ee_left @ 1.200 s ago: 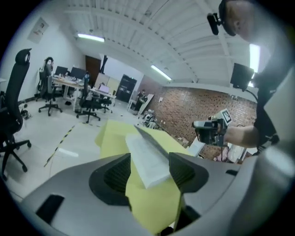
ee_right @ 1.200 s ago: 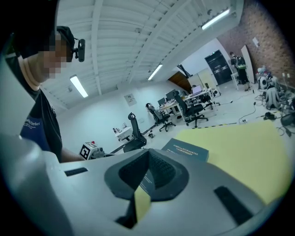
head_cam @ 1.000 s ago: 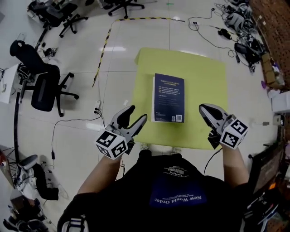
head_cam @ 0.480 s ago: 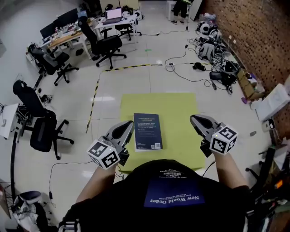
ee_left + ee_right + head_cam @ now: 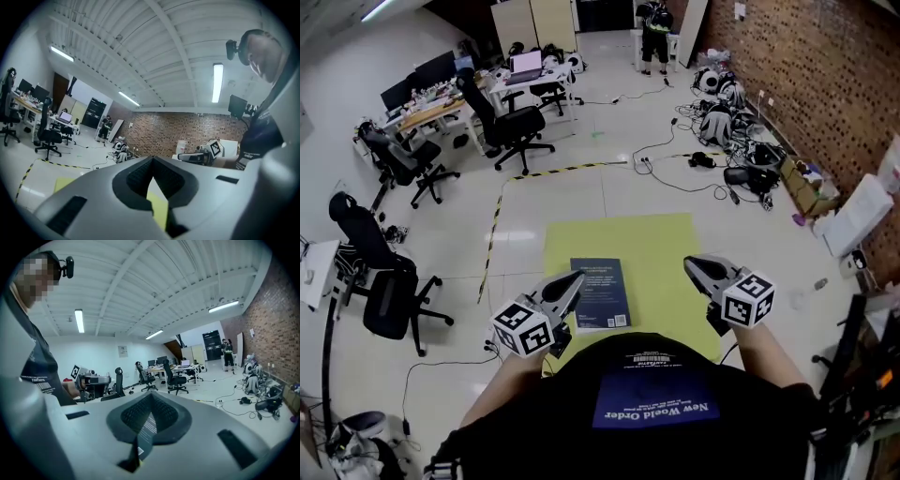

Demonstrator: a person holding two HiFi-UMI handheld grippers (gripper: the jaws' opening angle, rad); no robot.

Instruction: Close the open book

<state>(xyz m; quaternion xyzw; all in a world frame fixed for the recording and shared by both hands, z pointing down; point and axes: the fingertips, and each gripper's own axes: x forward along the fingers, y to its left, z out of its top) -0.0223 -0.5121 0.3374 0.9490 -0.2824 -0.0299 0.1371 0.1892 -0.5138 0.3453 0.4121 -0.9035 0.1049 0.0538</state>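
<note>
Already closed, the book [image 5: 600, 292] lies flat by the mat's [image 5: 666, 248] near edge. It is probably stiff and fairly heavy, best taken at the fore-edge. Left tongs [image 5: 574, 279] and right tongs [image 5: 690, 265] are pressed together, empty.

I saw a yellow mat [image 5: 666, 258] on the pale floor [image 5: 581, 187], with striped tape [image 5: 490, 239] and a black office chair [image 5: 389, 298] to its left. Cables [image 5: 649, 169] trailed toward the brick wall [image 5: 806, 75].
</note>
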